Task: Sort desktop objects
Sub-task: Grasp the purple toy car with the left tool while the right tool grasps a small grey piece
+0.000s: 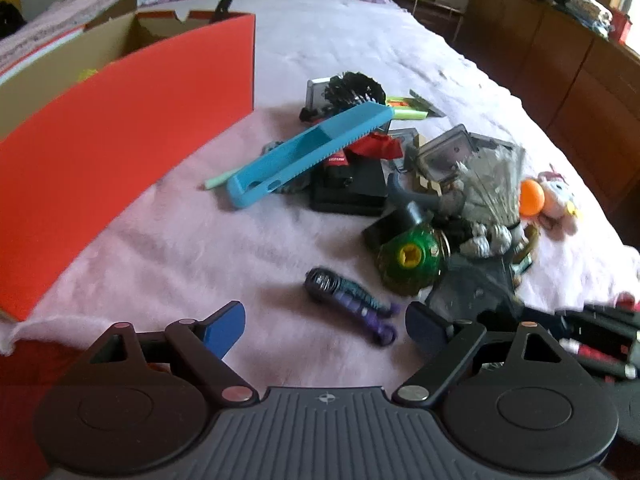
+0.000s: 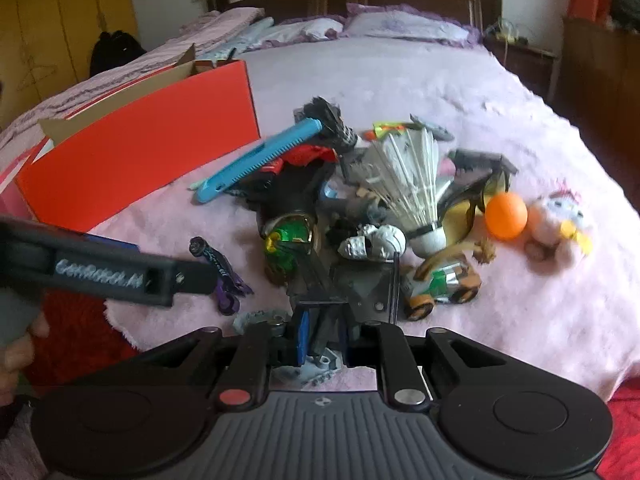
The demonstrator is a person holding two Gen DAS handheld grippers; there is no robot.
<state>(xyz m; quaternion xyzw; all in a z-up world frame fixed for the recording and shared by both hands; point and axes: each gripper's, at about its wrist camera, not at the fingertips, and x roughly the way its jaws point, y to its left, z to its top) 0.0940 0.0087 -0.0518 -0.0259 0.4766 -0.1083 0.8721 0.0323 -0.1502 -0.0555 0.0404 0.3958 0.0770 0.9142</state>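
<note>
The purple-and-grey toy [image 1: 348,300] lies alone on the pink bed cover [image 1: 168,248], just ahead of the left tool [image 1: 325,322], whose blue pads stand apart. The right tool [image 2: 323,342] is clamped on a dark piece at the pile's near edge [image 2: 320,334]; lifting it may drag neighbours like the toy car [image 2: 440,284] along.

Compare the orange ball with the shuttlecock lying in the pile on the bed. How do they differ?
The orange ball is a plain smooth sphere; the shuttlecock is a flaring white feather cone on a rounded cork. The ball sits at the pile's right edge beside a plush toy; the shuttlecock rests amid the clutter. Both lie untouched by either gripper.
</note>
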